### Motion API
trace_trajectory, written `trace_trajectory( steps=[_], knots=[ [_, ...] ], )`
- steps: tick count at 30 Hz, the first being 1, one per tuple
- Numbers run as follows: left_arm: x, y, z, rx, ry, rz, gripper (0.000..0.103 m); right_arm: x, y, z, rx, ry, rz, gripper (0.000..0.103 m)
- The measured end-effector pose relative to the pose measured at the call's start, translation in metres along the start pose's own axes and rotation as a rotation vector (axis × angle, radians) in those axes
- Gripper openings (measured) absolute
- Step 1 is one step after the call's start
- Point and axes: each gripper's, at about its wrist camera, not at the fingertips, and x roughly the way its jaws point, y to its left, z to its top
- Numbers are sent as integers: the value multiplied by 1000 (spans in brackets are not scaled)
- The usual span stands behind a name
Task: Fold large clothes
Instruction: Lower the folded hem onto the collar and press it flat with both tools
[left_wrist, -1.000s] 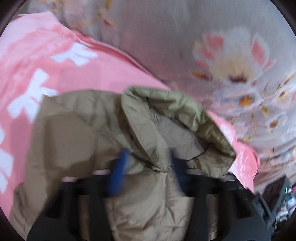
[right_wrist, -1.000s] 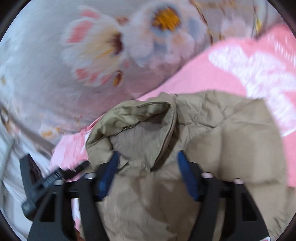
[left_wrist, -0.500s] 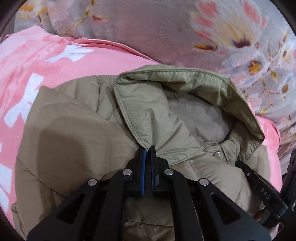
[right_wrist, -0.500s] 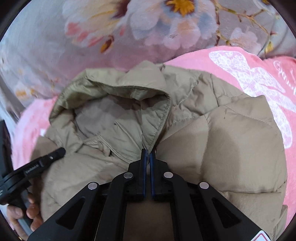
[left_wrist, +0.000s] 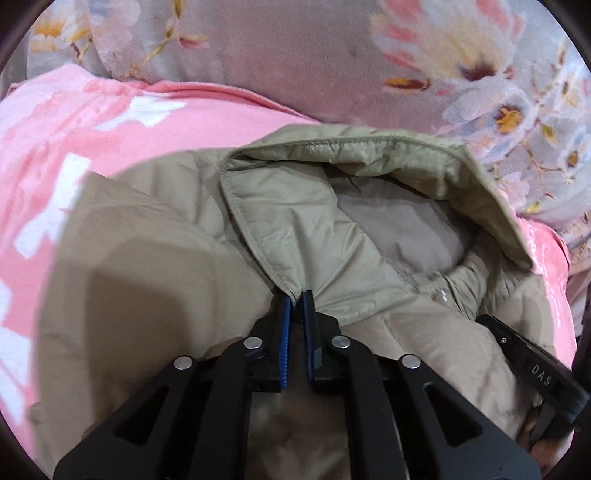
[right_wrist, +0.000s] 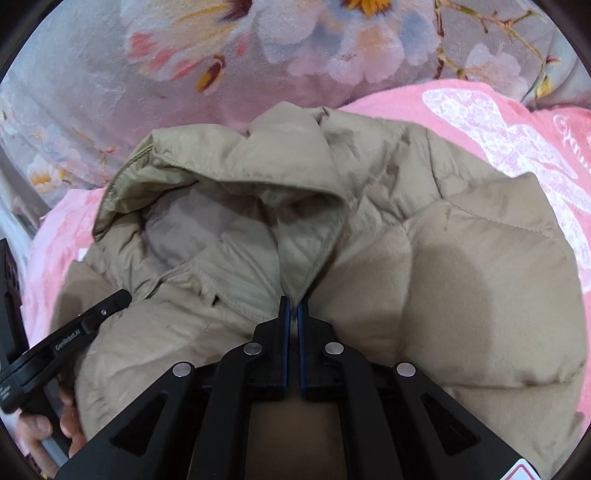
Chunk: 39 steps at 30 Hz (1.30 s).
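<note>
Nearest, the left gripper (left_wrist: 297, 301) has its jaws closed on the edge of the hood (left_wrist: 332, 221) of a beige puffer jacket (left_wrist: 147, 258). The right gripper (right_wrist: 291, 304) pinches the opposite hood edge in the same way, jaws closed on the fabric. In the right wrist view a hand (right_wrist: 40, 430) shows at the lower left. The jacket lies on a pink blanket (left_wrist: 110, 125). Behind it rises a grey floral blanket (right_wrist: 184, 55). Nothing stands in front of the hood.
</note>
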Motion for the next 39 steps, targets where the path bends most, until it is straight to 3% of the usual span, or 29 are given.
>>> trace_trajectory(
  steps=[2, 4, 7, 10, 11, 13, 15, 17, 21, 24, 29, 39],
  knots=[
    [-23, 3, 4, 36, -18, 37, 13, -38, -3, -2, -26, -52, -19, 13],
    [-55, 9, 21, 56, -101, 45, 31, -66, 1, 9, -56, -131, -35, 13],
    [-79, 7, 66, 7, -199, 49, 33, -84, 18, 55, -25, -219, -11, 13],
    [-63, -3, 107, -66, -181, 22, 33, -63, 37, 97, 24, -231, 7, 13],
    [-46, -6, 120, -110, -151, -9, 33, -49, 40, 107, 53, -221, 18, 13],
    [-17, -6, 126, -156, -88, 2, 32, -20, 41, 115, 87, -168, 46, 13],
    [10, -3, 118, -187, -24, 5, 30, 7, 45, 108, 57, -93, 44, 9],
    [26, 2, 100, -188, 19, -14, 16, 20, 50, 88, -44, -53, 6, 7],
    [34, 6, 72, -48, 28, 41, 10, 19, 39, 60, -174, -59, -94, 0],
    [44, 9, 58, 8, 49, 52, 9, 22, 24, 55, -130, -46, -79, 0],
    [50, 2, 43, 76, 5, 97, 9, 34, 9, 48, -79, -64, -63, 0],
    [57, -15, 37, 150, -30, 195, 8, 46, 14, 45, -109, -82, -96, 0]
  ],
)
